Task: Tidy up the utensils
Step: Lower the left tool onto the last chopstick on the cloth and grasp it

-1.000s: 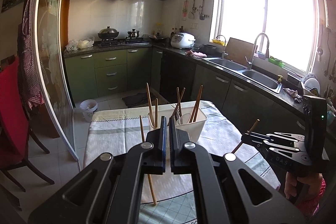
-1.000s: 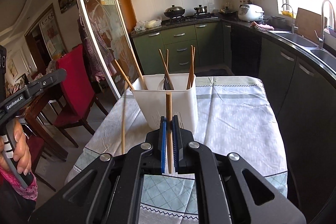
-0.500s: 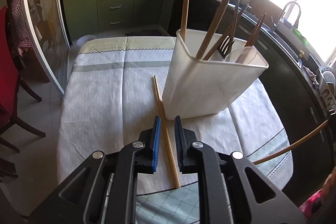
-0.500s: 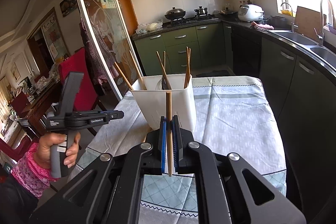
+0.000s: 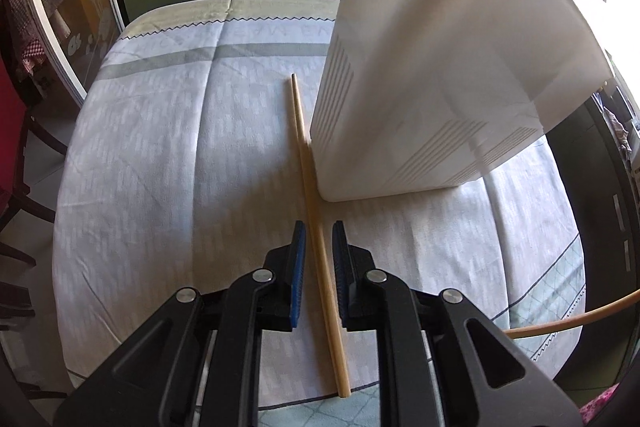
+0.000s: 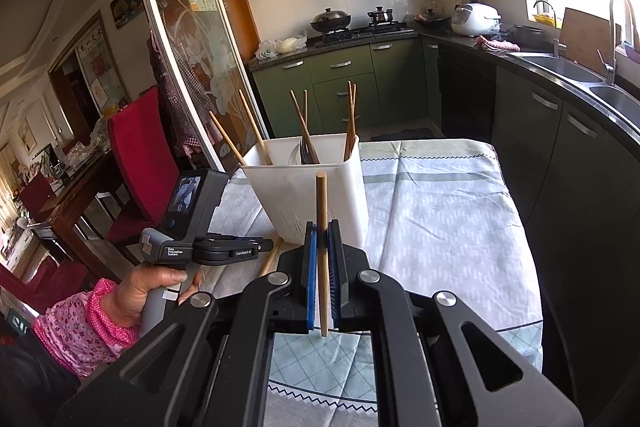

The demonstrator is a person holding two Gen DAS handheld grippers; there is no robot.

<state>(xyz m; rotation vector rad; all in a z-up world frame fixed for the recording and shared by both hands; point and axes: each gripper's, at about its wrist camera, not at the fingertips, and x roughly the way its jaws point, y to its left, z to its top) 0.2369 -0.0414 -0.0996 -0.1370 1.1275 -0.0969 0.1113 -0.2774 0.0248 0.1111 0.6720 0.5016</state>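
A table covered with a pale patterned tablecloth fills most of the left wrist view. At the bottom centre of that frame, the left gripper is lowered close to the cloth with its two blue-padded jaws parted, one on each side of a single wooden chopstick that lies flat on the table; the pads do not touch it. This chopstick runs from mid-frame down to the bottom centre, just beside the lower left corner of one white plastic utensil holder, which looms large in the upper right. A second chopstick crosses the lower right edge of this frame. In the right wrist view, the right gripper at lower centre is closed on one upright chopstick, clamped between its blue pads with the blunt end pointing up. Behind it, at mid-frame, stands the utensil holder, holding what look like seven chopsticks leaning in three groups, plus one dark utensil I cannot identify. At the lower left of this frame, a hand in a pink floral sleeve grips the left gripper's handle. Green kitchen cabinets fill the background.
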